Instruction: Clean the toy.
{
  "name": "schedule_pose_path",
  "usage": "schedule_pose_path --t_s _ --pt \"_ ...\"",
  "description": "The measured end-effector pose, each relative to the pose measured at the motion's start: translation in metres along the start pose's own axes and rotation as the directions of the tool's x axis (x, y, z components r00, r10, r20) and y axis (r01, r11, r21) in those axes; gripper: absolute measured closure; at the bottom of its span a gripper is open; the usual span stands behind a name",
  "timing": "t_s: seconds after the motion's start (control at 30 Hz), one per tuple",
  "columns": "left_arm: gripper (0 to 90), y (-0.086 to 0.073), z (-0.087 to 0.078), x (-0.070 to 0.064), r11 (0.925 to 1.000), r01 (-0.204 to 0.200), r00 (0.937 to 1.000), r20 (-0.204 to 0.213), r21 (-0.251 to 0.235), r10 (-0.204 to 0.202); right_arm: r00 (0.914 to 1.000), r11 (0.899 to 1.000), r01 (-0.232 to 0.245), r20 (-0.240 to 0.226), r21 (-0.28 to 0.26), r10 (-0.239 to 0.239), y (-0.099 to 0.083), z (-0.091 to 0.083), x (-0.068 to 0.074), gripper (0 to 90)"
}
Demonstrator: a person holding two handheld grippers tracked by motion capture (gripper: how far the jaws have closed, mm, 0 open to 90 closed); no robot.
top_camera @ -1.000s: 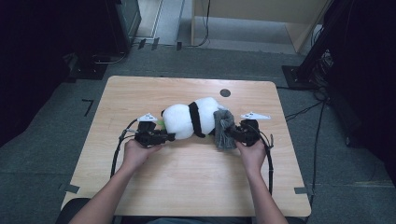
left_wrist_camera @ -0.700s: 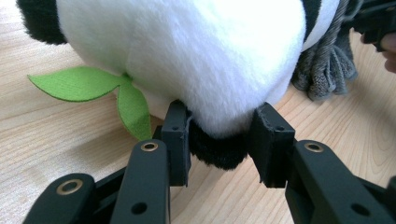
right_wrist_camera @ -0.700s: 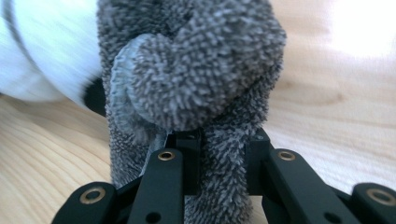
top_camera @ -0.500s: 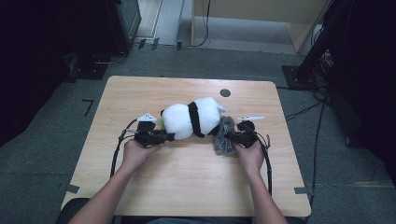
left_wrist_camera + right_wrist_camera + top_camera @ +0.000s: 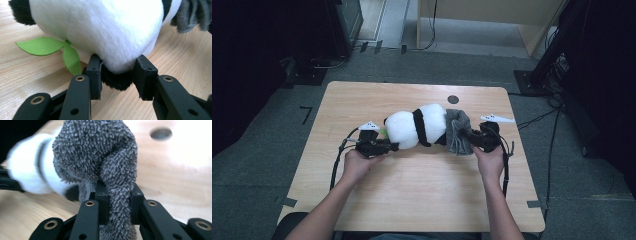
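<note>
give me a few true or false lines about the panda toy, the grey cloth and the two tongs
1. The left tongs grip a black part of the panda toy. True.
2. The right tongs are open and hold nothing. False: they are shut on the grey cloth.
3. A green felt leaf lies on the table beside the panda toy. True.
4. The grey cloth lies at the far left edge of the table, apart from the toy. False: it sits against the toy's right end.
5. The panda toy stands upright. False: it lies on its side along the table.
</note>
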State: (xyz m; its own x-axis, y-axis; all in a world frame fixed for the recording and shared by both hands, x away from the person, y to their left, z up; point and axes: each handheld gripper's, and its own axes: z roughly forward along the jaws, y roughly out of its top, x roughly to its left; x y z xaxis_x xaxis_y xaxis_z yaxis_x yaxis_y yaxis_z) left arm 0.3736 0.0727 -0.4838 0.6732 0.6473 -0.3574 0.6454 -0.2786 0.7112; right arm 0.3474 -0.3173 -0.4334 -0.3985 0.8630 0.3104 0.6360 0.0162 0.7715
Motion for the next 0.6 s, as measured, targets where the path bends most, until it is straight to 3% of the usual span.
schedule_pose_path --t_s 0.17,0.33,0.47,0.6 --pt "62.4 0.000 0.000 0.000 1.0000 0.003 1.0000 -0.001 -0.003 -0.003 0.9944 0.996 0.079 -0.068 -0.028 -0.081 0.014 -0.008 0.031 76.5" --pt "62.2 -0.001 0.000 0.000 0.9999 -0.001 1.0000 -0.007 -0.011 0.001 0.9763 0.989 0.149 -0.155 -0.028 -0.151 0.019 0.000 0.067 76.4" --pt "62.2 -0.001 0.000 0.000 0.9999 -0.001 1.0000 -0.005 -0.014 0.001 0.9470 0.978 0.209 -0.250 -0.001 -0.202 0.016 0.016 0.096 76.3" --pt "62.1 -0.001 0.001 0.001 0.9998 0.003 1.0000 -0.004 -0.021 -0.003 0.9100 0.961 0.274 -0.331 0.028 -0.250 0.007 0.039 0.126 76.2"
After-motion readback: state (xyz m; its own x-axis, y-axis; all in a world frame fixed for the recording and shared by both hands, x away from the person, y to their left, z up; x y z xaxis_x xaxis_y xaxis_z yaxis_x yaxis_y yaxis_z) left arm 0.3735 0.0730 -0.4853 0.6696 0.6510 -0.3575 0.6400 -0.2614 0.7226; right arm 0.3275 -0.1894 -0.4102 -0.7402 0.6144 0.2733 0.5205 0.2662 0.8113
